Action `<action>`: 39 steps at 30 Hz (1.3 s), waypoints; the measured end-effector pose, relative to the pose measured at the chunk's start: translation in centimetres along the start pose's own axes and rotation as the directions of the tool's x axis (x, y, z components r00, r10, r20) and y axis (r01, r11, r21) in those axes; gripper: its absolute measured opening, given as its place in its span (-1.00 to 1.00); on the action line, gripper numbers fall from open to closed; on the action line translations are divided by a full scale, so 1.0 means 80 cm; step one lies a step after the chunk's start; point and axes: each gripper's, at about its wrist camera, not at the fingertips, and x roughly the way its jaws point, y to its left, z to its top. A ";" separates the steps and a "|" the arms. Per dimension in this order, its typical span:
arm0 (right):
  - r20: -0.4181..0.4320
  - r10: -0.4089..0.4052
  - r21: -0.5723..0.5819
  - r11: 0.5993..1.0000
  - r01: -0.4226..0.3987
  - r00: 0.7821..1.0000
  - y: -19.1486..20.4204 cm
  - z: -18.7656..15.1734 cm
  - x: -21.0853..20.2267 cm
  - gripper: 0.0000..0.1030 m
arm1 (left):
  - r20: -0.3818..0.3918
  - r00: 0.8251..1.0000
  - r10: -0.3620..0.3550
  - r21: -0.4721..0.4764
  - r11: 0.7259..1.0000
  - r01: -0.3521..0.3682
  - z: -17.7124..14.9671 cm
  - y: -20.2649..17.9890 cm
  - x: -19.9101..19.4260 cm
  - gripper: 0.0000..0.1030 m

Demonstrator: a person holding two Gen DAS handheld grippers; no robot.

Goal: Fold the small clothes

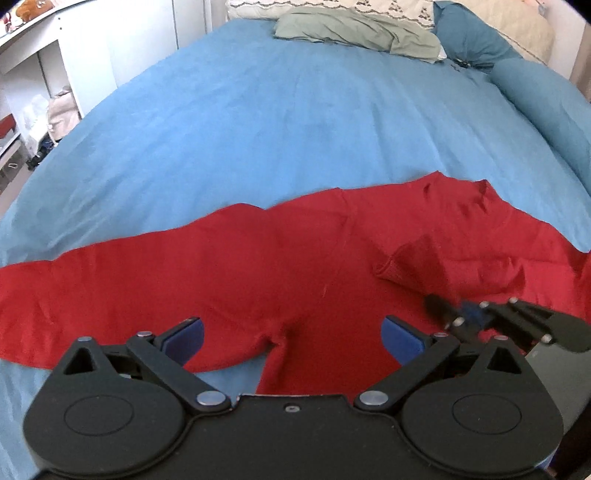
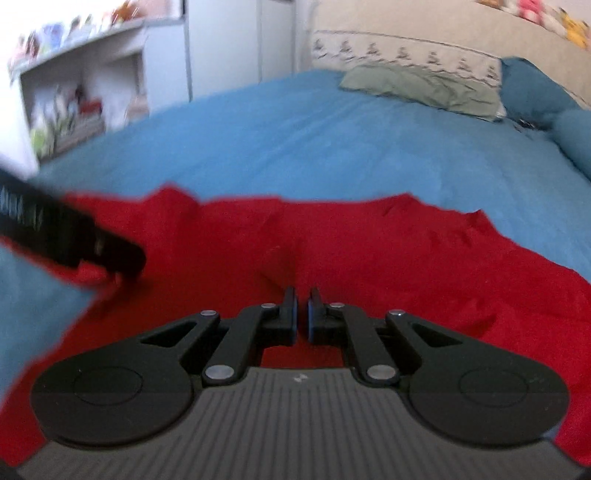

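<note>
1. Red garment (image 1: 258, 266) lies spread across the near part of the blue bedcover (image 1: 280, 118), wrinkled, with a raised fold on its right side.
2. Left gripper (image 1: 291, 334): fingers wide apart, over the garment's near edge, nothing between them.
3. Right gripper (image 2: 302, 314): fingers nearly together with a narrow gap; grip on the cloth cannot be told.
4. Green cloth (image 2: 424, 88) lies by the pillows (image 2: 406, 51), well apart.

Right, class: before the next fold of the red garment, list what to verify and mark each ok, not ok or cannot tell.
1. Left gripper open over the red garment: ok.
2. Right gripper nearly shut; cloth between its fingers: cannot tell.
3. Garment flat: not ok, a raised fold stands up.
4. Garment fully on the blue bedcover: cannot tell, edges run out of view.
5. Green cloth well apart: ok.
</note>
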 end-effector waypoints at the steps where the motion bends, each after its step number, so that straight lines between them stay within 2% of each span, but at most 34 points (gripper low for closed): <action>1: -0.006 -0.005 -0.029 1.000 0.004 1.000 0.005 -0.007 0.004 -0.54 | 0.001 1.000 -0.012 0.000 1.000 0.012 0.003 -0.002 0.001 1.00; 3: -0.021 0.007 -0.090 0.996 -0.009 1.000 0.014 -0.016 0.006 -0.51 | 0.002 0.999 -0.041 0.000 0.999 0.041 0.008 -0.003 0.008 1.00; 4: -0.027 0.012 -0.122 0.992 -0.015 1.000 0.015 -0.017 0.014 -0.32 | 0.001 0.998 -0.055 0.004 0.998 0.055 0.008 -0.003 0.011 1.00; 5: -0.029 0.019 -0.166 0.986 -0.023 0.999 0.018 -0.022 0.010 0.01 | -0.002 0.998 -0.067 0.009 0.998 0.067 0.009 -0.006 0.013 1.00; 7: -0.020 0.019 -0.231 0.973 -0.023 1.000 0.029 -0.024 0.008 0.38 | -0.016 0.995 -0.094 0.011 0.996 0.094 0.009 -0.013 0.016 1.00; 11: -0.052 0.018 -0.230 0.973 -0.029 0.998 0.008 -0.036 -0.025 0.40 | -0.037 0.985 -0.169 -0.013 0.986 0.168 0.007 -0.031 0.022 0.94; 17: -0.104 -0.021 -0.124 0.992 0.008 0.994 -0.047 -0.060 -0.079 0.40 | -0.067 0.969 -0.239 -0.104 0.967 0.232 0.004 -0.057 0.052 0.52; 21: -0.115 -0.040 -0.020 0.999 0.038 0.993 -0.086 -0.068 -0.094 0.40 | -0.078 0.972 -0.221 -0.141 0.968 0.208 -0.001 -0.071 0.078 0.18; 24: -0.122 -0.062 0.042 0.997 0.067 0.991 -0.105 -0.075 -0.104 0.40 | -0.045 0.979 -0.196 -0.155 0.970 0.187 -0.001 -0.078 0.083 0.12; 27: -0.130 -0.076 0.085 0.993 0.088 0.989 -0.118 -0.088 -0.113 0.40 | -0.039 0.987 -0.155 -0.150 0.978 0.148 0.002 -0.083 0.087 -0.27; 29: -0.147 -0.076 0.115 0.989 0.094 0.986 -0.123 -0.098 -0.119 0.40 | -0.042 0.993 -0.114 -0.165 0.981 0.106 0.003 -0.081 0.082 -0.28; 32: -0.150 -0.075 0.135 0.986 0.096 0.986 -0.130 -0.102 -0.131 0.40 | -0.040 0.999 -0.013 -0.161 0.987 0.006 -0.003 -0.078 0.069 -0.12; 33: -0.150 -0.076 0.137 0.986 0.097 0.986 -0.131 -0.101 -0.130 0.40 | -0.049 0.999 -0.003 -0.166 0.986 -0.006 -0.006 -0.076 0.067 -0.05; 36: -0.151 -0.074 0.144 0.985 0.096 0.986 -0.133 -0.101 -0.132 0.40 | -0.077 0.996 -0.043 -0.208 0.978 0.026 -0.014 -0.071 0.072 -0.04; 39: -0.152 -0.072 0.151 0.984 0.095 0.986 -0.137 -0.094 -0.121 0.40 | -0.065 0.997 -0.049 -0.208 0.978 0.034 -0.012 -0.076 0.076 -0.03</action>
